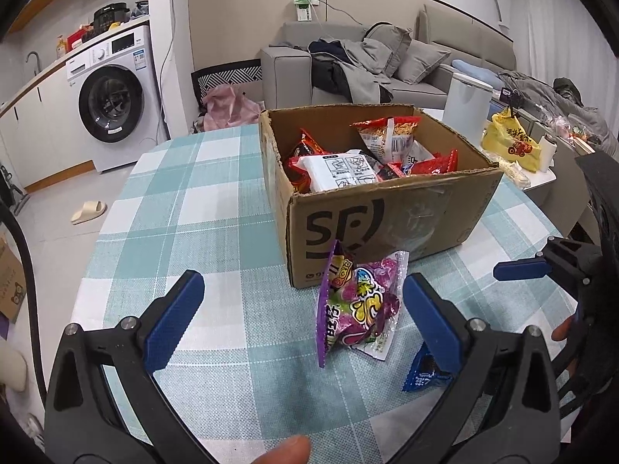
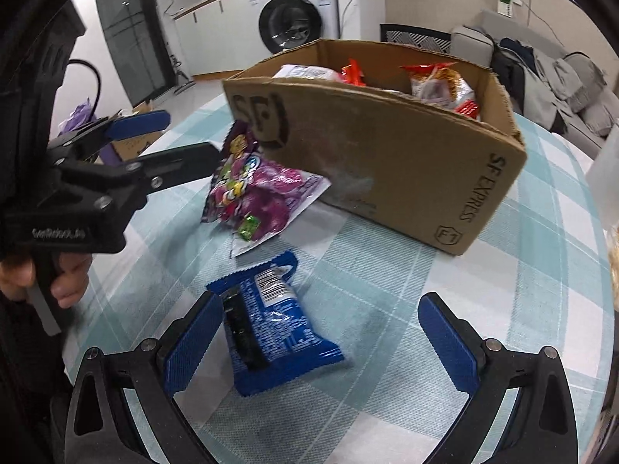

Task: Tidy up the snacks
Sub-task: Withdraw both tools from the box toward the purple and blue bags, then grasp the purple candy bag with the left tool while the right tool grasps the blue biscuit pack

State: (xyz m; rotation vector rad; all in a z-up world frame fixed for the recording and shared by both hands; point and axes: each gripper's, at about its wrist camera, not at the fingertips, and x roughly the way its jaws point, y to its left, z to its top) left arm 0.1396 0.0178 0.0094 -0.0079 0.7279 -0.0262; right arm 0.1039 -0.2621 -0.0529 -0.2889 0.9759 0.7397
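Left gripper (image 1: pixel 301 317): jaws spread wide, empty; purple candy bag (image 1: pixel 358 305) lies between them toward the right jaw, leaning on the cardboard box (image 1: pixel 387 216).
Right gripper (image 2: pixel 321 340): jaws wide apart, empty; blue snack packet (image 2: pixel 274 328) flat on the checked desk (image 2: pixel 387 294), beside its left jaw.
Box ahead of both, holding red noodle packs (image 1: pixel 387 131).

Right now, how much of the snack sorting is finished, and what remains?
Done: several packets already lie in the cardboard box. In hand: nothing; the left gripper and right gripper are both open. Left: the purple candy bag and the blue snack packet lie on the table.
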